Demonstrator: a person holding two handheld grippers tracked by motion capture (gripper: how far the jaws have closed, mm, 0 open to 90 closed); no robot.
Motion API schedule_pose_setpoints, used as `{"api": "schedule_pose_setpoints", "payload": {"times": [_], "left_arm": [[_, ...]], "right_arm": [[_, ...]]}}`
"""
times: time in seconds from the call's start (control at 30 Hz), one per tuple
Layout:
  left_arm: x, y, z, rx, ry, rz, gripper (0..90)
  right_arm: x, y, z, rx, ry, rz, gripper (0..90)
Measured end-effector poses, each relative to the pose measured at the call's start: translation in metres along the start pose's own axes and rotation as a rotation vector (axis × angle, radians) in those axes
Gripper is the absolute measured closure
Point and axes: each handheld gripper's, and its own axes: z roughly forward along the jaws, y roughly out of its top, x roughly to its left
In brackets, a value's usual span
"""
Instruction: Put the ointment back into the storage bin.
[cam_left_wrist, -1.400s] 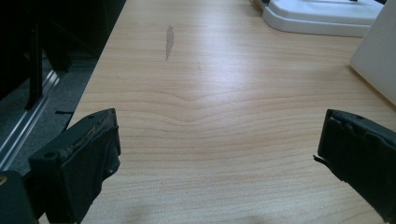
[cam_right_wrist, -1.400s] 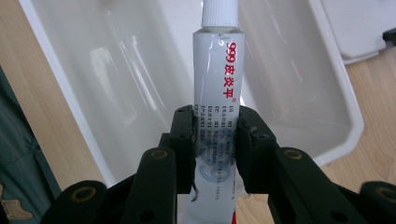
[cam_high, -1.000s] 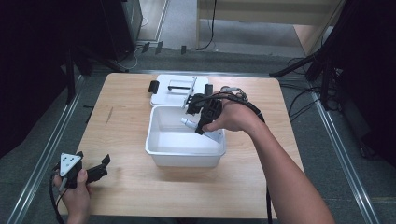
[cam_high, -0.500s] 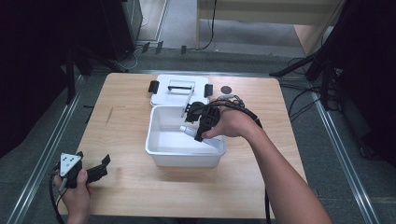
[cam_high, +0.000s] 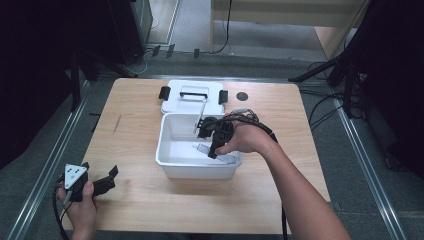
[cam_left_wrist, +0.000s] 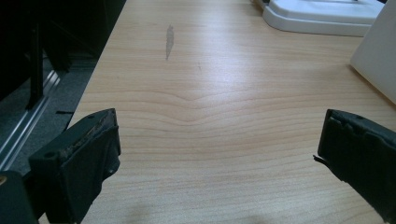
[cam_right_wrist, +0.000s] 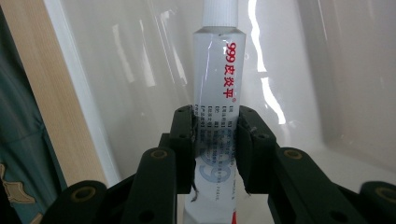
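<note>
White lid (cam_high: 192, 95) with black clips, small dark disc (cam_high: 242, 96), perhaps a cap, on wooden table (cam_high: 140, 125).

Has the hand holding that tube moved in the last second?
Yes. The right gripper, shut on the tube, has come down from the far rim into the white bin.

1. The right gripper (cam_right_wrist: 215, 140) clamps a white tube (cam_right_wrist: 217, 93) between its black jaws.
2. The tube bears red print and a ribbed white cap.
3. Behind it rises the glossy wall of a white bin (cam_right_wrist: 140, 56).
4. A wooden tabletop (cam_right_wrist: 51, 102) shows at the left.
</note>
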Motion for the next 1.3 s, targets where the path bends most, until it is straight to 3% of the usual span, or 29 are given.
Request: {"api": "schedule_pose_setpoints", "payload": {"times": [0.77, 1.3], "left_arm": [[0.001, 0.0, 0.0, 0.0, -0.003, -0.004, 0.0], [0.001, 0.0, 0.0, 0.001, -0.004, -0.006, 0.0]], "right_arm": [[-0.005, 0.002, 0.035, 0.047, 0.013, 0.024, 71.3], [-0.006, 0.004, 0.046, 0.078, 0.03, 0.041, 71.0]]}}
